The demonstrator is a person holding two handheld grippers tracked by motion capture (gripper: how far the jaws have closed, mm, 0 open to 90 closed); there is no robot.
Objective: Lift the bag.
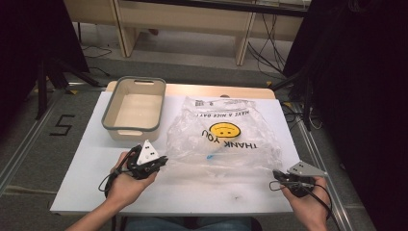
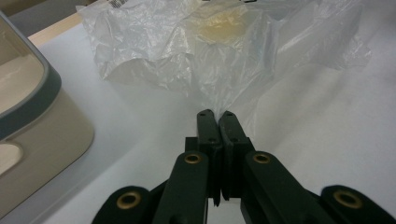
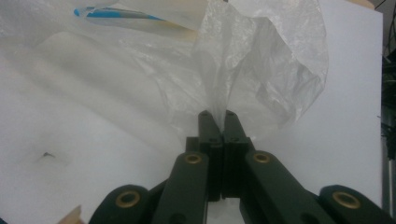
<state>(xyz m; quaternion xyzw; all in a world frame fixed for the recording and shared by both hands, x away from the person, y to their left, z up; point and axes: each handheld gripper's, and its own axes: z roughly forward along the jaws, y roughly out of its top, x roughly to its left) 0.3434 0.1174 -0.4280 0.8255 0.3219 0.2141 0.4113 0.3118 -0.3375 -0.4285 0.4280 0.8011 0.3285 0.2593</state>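
I had my left hand-held gripper (image 2: 216,113) pinched shut on the plastic bag's (image 1: 223,132) near-left edge, and my right hand-held gripper (image 3: 217,113) clamped on its near-right corner. The bag lay on the desk (image 1: 192,187) just right of the beige bin (image 1: 134,109).

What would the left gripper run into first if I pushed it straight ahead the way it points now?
The left gripper is already shut on the clear plastic bag, so going on it would only bunch more of that bag, probably toward the yellow smiley print. The beige bin lies off to the side.

High view overhead, tool views close, sharing plastic bag (image 1: 223,132)
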